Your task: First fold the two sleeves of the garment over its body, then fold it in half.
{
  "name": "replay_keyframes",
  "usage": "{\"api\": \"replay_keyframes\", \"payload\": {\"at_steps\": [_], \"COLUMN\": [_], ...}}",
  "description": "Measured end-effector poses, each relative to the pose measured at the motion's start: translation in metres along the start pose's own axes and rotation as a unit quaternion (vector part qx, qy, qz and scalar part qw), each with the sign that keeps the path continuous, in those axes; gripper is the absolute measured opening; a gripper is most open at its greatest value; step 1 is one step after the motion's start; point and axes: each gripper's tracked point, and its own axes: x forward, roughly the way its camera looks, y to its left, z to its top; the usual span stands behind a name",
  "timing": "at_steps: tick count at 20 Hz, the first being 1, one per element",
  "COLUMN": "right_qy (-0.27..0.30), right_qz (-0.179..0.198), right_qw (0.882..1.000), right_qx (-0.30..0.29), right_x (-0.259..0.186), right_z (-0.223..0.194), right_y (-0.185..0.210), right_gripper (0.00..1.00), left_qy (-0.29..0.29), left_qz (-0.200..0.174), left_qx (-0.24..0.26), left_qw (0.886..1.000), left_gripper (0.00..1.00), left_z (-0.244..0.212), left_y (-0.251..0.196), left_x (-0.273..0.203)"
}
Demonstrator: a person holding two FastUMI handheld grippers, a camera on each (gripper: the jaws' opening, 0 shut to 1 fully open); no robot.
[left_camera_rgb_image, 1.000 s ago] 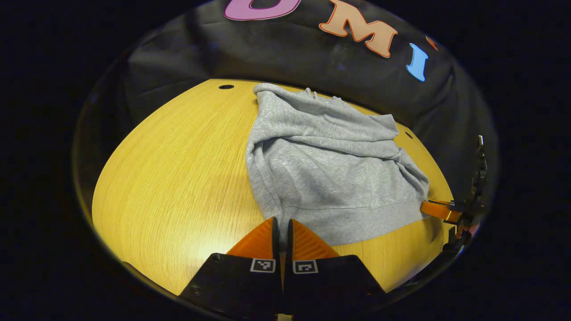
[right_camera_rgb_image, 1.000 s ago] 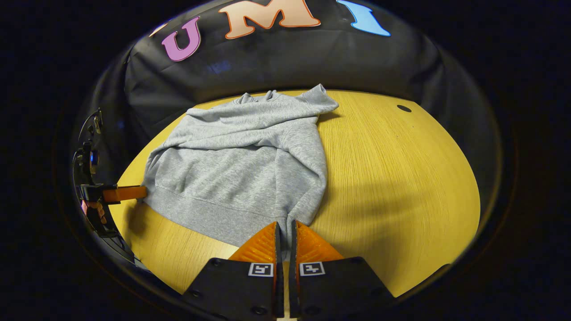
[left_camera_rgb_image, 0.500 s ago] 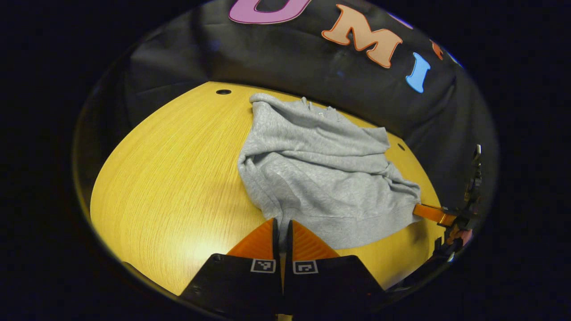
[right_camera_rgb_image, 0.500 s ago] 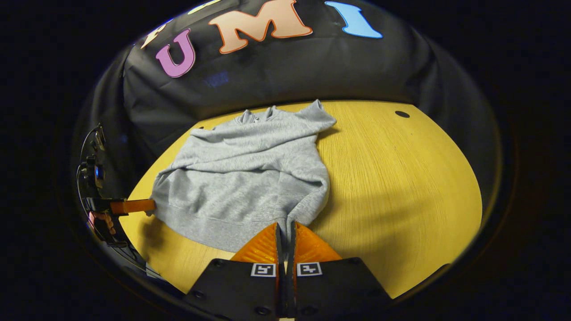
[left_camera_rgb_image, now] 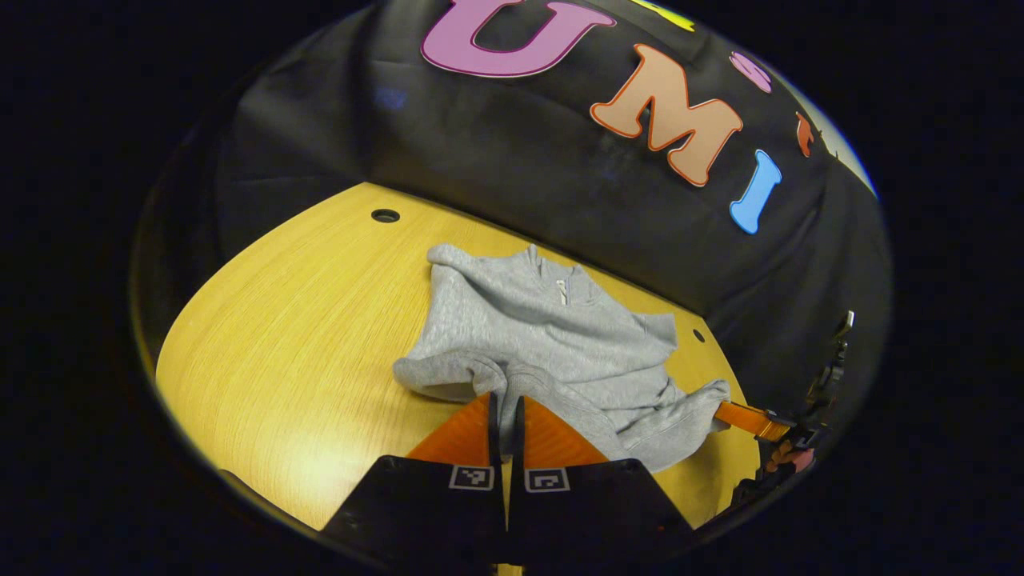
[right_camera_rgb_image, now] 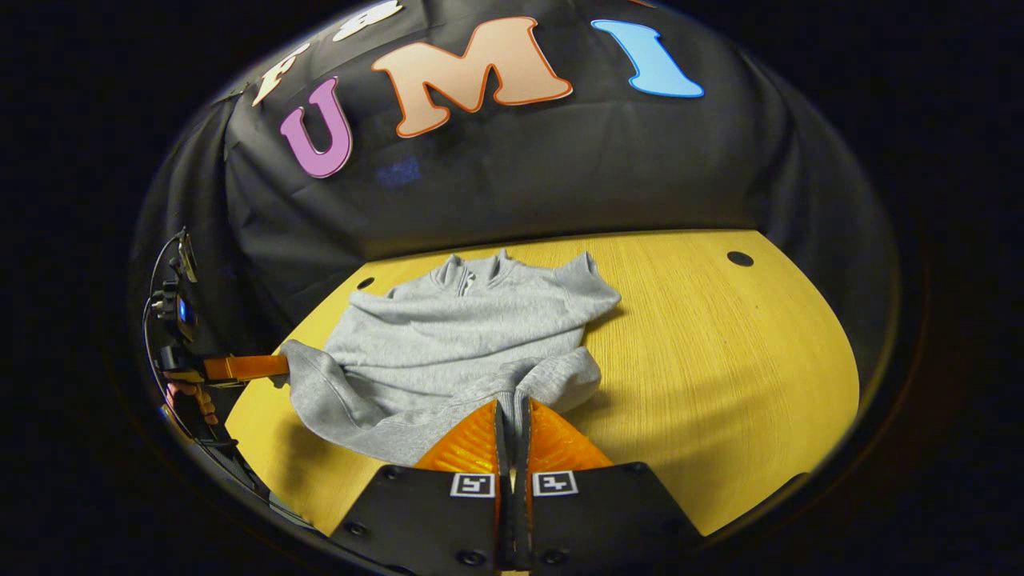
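In the left gripper view, the left gripper sits at the bottom, its two fingers pressed close together with a fold of the grey sweatshirt's hem pinched between them. Just past the fingertips, the lower edge of the garment is lifted off the wooden table and curls over, casting a small shadow beneath. Farther right in this view, the right gripper reaches in from the side, gripping the opposite hem corner, with a little of the hand holding it visible behind.

In the right gripper view, the right gripper likewise has its fingers nearly closed on a raised fold of the sweatshirt hem. Here the left gripper appears at the left edge, touching the other hem corner; whether its fingers are closed cannot be told from this angle. This view also shows a wide bare stretch of table to the right of the garment.

The sweatshirt lies near the table's far edge, close to the black cloth wall. Its sleeves are folded across the body, its collar points toward the wall, and its hem sags between the two grippers.
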Motion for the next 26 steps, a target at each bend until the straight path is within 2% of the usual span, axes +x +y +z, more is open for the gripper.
{"api": "replay_keyframes", "payload": {"at_steps": [7, 10, 13, 17, 19, 20, 21, 23, 25, 26], "right_qy": [-0.014, 0.003, 0.029, 0.04, 0.038, 0.034, 0.029, 0.012, -0.003, -0.005], "right_qz": [-0.015, -0.029, -0.044, -0.041, -0.037, -0.038, -0.04, -0.043, -0.044, -0.045], "right_qw": [1.0, 0.999, 0.998, 0.998, 0.999, 0.999, 0.999, 0.999, 0.999, 0.999], "right_qx": [-0.002, -0.015, -0.024, -0.002, -0.005, -0.008, -0.008, -0.006, 0.0, 0.002], "right_x": [0.055, 0.087, 0.116, 0.132, 0.134, 0.133, 0.131, 0.123, 0.118, 0.112], "right_z": [0.045, 0.043, 0.027, 0.019, 0.018, 0.02, 0.023, 0.037, 0.049, 0.055], "right_y": [-0.005, -0.012, -0.022, -0.024, -0.024, -0.025, -0.025, -0.026, -0.029, -0.03], "right_gripper": [0.03, 0.03, 0.03, 0.03, 0.11, 0.19, 0.21, 0.38, 0.57, 0.71], "left_qy": [-0.021, 0.004, 0.018, 0.033, 0.03, 0.028, 0.025, 0.01, -0.018, -0.026], "left_qz": [0.052, 0.091, 0.114, 0.122, 0.122, 0.121, 0.122, 0.126, 0.133, 0.141], "left_qx": [-0.014, -0.005, 0.006, 0.014, 0.014, 0.014, 0.013, 0.011, 0.013, 0.021], "left_qw": [0.998, 0.996, 0.993, 0.992, 0.992, 0.992, 0.992, 0.992, 0.991, 0.99], "left_gripper": [0.0, 0.0, 0.0, 0.0, 0.04, 0.09, 0.1, 0.17, 0.41, 0.68], "left_z": [0.039, 0.031, 0.023, 0.014, 0.015, 0.016, 0.017, 0.025, 0.04, 0.046], "left_y": [0.017, 0.031, 0.037, 0.043, 0.045, 0.044, 0.044, 0.044, 0.044, 0.045], "left_x": [0.059, 0.083, 0.103, 0.114, 0.114, 0.113, 0.112, 0.107, 0.104, 0.099]}}
